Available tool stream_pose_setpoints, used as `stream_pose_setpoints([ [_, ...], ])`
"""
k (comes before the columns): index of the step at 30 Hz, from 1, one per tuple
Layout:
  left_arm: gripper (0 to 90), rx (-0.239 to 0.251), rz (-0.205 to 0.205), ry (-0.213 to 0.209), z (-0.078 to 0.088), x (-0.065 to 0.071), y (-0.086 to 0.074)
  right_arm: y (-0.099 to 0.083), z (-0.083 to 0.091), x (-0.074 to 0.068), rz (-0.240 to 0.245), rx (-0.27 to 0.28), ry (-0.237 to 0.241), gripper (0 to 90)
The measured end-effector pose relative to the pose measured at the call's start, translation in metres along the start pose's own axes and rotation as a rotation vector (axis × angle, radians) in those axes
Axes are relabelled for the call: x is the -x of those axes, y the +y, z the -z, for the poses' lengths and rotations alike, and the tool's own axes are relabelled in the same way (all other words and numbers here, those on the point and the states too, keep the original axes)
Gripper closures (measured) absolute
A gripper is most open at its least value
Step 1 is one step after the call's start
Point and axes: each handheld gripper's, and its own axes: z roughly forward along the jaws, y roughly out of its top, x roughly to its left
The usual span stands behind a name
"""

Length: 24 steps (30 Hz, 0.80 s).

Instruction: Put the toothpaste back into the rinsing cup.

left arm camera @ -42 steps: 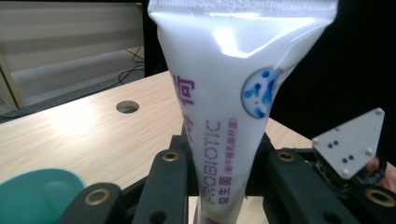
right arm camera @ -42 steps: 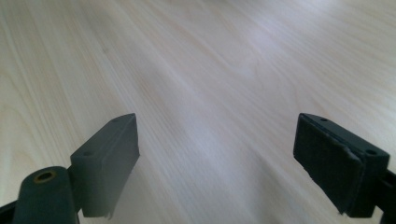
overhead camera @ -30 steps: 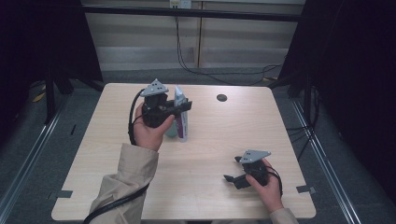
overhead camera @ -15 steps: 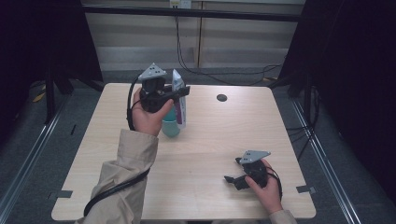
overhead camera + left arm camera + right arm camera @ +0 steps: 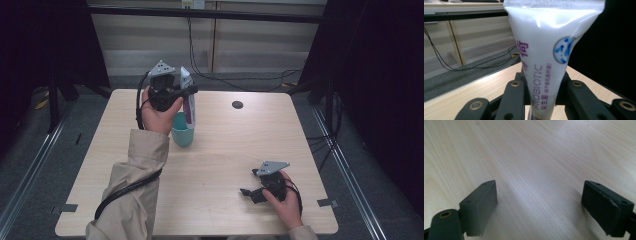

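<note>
My left gripper [image 5: 188, 93] is shut on a white tube [image 5: 189, 109] with purple print, held upright over the back left of the wooden table [image 5: 235, 145]. The tube's lower end hangs at the right rim of a teal cup [image 5: 180, 135]; I cannot tell whether it dips inside. In the left gripper view the tube [image 5: 544, 62] rises between the black jaws of that gripper [image 5: 545, 98]. My right gripper [image 5: 248, 183] rests on the table near the front right, open, with bare wood between its pads [image 5: 480, 205] in the right gripper view [image 5: 539, 205].
A small dark round hole [image 5: 237, 104] sits in the tabletop at the back, right of centre. Cables [image 5: 220, 80] trail on the floor behind the table. Grey tape marks [image 5: 324, 202] lie near the front corners.
The left hand has lifted the tube and carried it towards the back of the table, uncovering the teal cup below it. The right hand has kept still.
</note>
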Motion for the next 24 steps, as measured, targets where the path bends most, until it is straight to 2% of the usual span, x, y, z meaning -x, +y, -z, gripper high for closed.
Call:
stream_pose_setpoints([
  [12, 75.9, 0.009, -0.005, 0.038, -0.009, -0.012, 0.001, 0.000, 0.000, 0.000, 0.000, 0.001, -0.002, 12.8],
  [17, 75.9, 0.002, -0.008, 0.054, -0.013, -0.016, -0.003, 0.000, 0.000, 0.000, 0.000, 0.001, -0.001, 12.8],
  [20, 75.8, 0.003, 0.003, 0.067, -0.017, -0.020, -0.011, 0.000, 0.000, 0.000, 0.001, 0.002, -0.001, 12.8],
  [24, 75.8, -0.006, -0.003, 0.091, -0.019, -0.024, -0.019, 0.000, 0.000, 0.000, 0.005, 0.004, -0.004, 13.0],
])
